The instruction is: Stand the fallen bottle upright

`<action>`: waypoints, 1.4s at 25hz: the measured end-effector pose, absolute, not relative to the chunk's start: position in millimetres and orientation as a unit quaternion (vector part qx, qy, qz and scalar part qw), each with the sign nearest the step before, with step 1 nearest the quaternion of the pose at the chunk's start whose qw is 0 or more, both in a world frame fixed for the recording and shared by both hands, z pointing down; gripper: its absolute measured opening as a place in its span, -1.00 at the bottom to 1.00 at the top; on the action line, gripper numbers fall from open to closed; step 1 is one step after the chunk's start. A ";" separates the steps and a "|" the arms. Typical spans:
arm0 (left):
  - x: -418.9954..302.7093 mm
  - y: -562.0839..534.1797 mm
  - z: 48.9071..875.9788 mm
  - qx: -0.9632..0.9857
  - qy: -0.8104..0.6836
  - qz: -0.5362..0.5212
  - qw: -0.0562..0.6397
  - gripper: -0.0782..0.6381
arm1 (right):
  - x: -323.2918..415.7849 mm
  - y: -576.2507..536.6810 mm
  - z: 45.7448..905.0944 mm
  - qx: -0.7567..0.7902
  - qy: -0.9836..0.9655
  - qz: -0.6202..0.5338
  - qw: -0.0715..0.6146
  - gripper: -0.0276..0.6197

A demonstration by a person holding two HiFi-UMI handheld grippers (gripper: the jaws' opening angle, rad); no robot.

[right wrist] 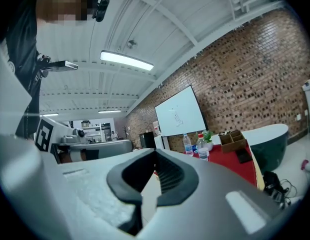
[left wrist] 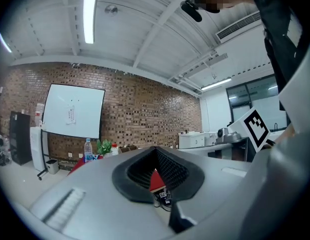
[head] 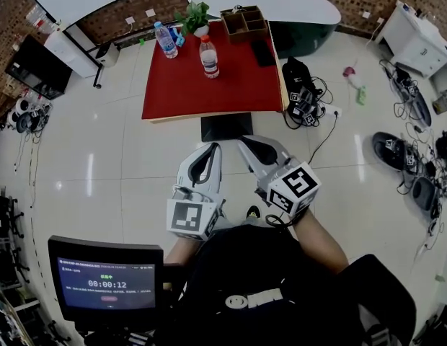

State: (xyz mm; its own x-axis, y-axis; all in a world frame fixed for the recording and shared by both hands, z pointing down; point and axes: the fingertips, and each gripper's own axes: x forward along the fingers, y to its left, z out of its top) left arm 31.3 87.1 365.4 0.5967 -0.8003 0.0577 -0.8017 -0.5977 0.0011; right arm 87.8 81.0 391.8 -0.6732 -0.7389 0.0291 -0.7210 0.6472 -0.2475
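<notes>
Two clear water bottles stand upright on the red table (head: 231,85) ahead: a blue-capped bottle (head: 166,40) at its far left and a red-capped bottle (head: 208,56) nearer the middle. No bottle lies on its side in any view. My left gripper (head: 215,148) and right gripper (head: 245,143) are held side by side over the floor, well short of the table, both shut and empty. In the left gripper view, the left gripper (left wrist: 155,153) points level toward the blue-capped bottle (left wrist: 88,150). In the right gripper view, the right gripper (right wrist: 155,154) faces both bottles (right wrist: 201,146).
A potted plant (head: 197,16), a wooden organizer box (head: 245,21) and a flat black item (head: 263,52) share the table. A black stool (head: 226,126) stands at its near edge. Bags and cables (head: 303,92) litter the floor at right. A monitor (head: 107,283) sits at lower left.
</notes>
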 end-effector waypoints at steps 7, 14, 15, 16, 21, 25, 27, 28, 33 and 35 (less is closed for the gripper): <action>9.0 91.1 369.9 0.896 -0.441 0.036 0.036 -0.77 | 61.2 86.4 400.1 -0.416 0.901 -0.121 0.014 -0.91; -0.9 89.8 373.1 0.902 -0.428 0.028 0.041 -0.77 | 41.7 90.7 396.4 -0.423 0.903 -0.075 -0.015 -0.91; -0.6 91.3 374.1 0.903 -0.426 0.026 0.040 -0.77 | 40.5 92.3 397.2 -0.424 0.903 -0.074 -0.017 -0.91; 0.2 92.8 374.8 0.905 -0.422 0.025 0.038 -0.77 | 40.1 93.2 397.9 -0.424 0.902 -0.075 -0.017 -0.91; 0.9 95.1 380.6 0.908 -0.415 0.035 0.040 -0.77 | 40.1 95.7 399.5 -0.425 0.902 -0.070 -0.020 -0.91; 2.5 95.9 382.8 0.910 -0.411 0.041 0.039 -0.77 | 41.9 95.6 398.5 -0.426 0.902 -0.068 -0.021 -0.91; 4.5 94.9 378.4 0.911 -0.409 0.032 0.035 -0.77 | 42.6 95.0 398.1 -0.427 0.902 -0.068 -0.021 -0.91; 5.4 94.1 375.4 0.912 -0.409 0.026 0.034 -0.77 | 43.0 94.6 397.9 -0.427 0.901 -0.068 -0.021 -0.91; 6.7 93.9 372.6 0.913 -0.406 0.019 0.028 -0.77 | 42.9 93.3 397.4 -0.428 0.901 -0.070 -0.016 -0.91; 7.1 93.4 370.7 0.913 -0.406 0.014 0.029 -0.77 | 42.3 92.9 396.6 -0.428 0.901 -0.071 -0.015 -0.91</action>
